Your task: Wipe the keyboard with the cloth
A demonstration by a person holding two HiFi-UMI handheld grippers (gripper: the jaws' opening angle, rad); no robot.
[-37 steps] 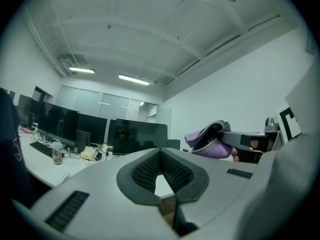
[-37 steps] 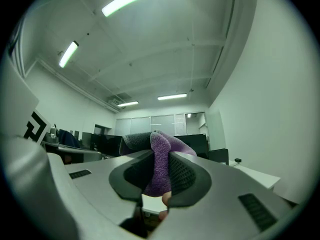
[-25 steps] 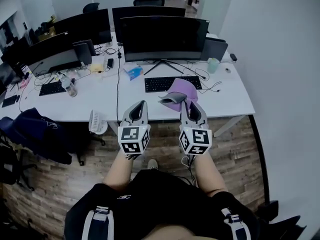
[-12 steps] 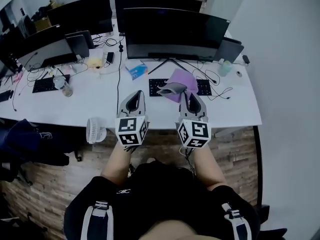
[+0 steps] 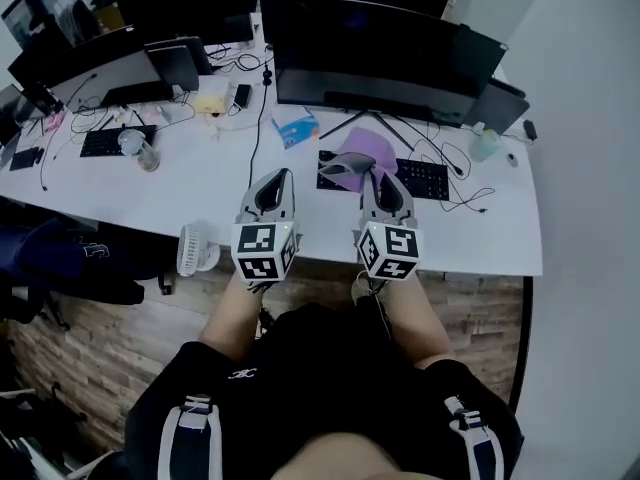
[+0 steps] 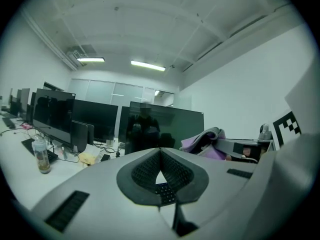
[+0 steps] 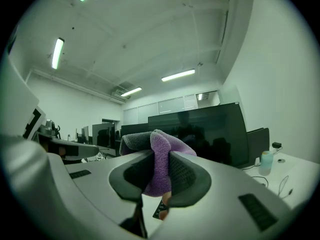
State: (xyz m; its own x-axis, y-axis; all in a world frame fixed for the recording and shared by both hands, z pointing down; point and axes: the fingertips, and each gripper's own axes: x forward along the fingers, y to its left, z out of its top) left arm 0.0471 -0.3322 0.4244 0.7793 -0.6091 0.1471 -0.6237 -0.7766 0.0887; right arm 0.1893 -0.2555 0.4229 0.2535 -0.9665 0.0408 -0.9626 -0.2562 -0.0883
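A black keyboard (image 5: 425,177) lies on the white desk (image 5: 190,203) in front of a wide dark monitor (image 5: 385,48). My right gripper (image 5: 377,172) is shut on a purple and grey cloth (image 5: 357,154), held in the air above the keyboard's left half. In the right gripper view the cloth (image 7: 161,156) is pinched between the jaws and folds over their tips. My left gripper (image 5: 277,182) hovers beside it over the desk's front, jaws closed on nothing. A strip of the keyboard (image 6: 164,191) shows through the left jaws.
A blue tissue pack (image 5: 294,125) lies left of the keyboard and cables trail to its right. A small white fan (image 5: 193,251) hangs at the desk's front edge. A bottle (image 5: 136,149), another keyboard (image 5: 106,140) and more monitors stand to the left. A pale cup (image 5: 484,144) sits far right.
The view has shifted closer to the desk. Both grippers have advanced over the desk, and the cloth now hangs above the keyboard's left half rather than in front of it.
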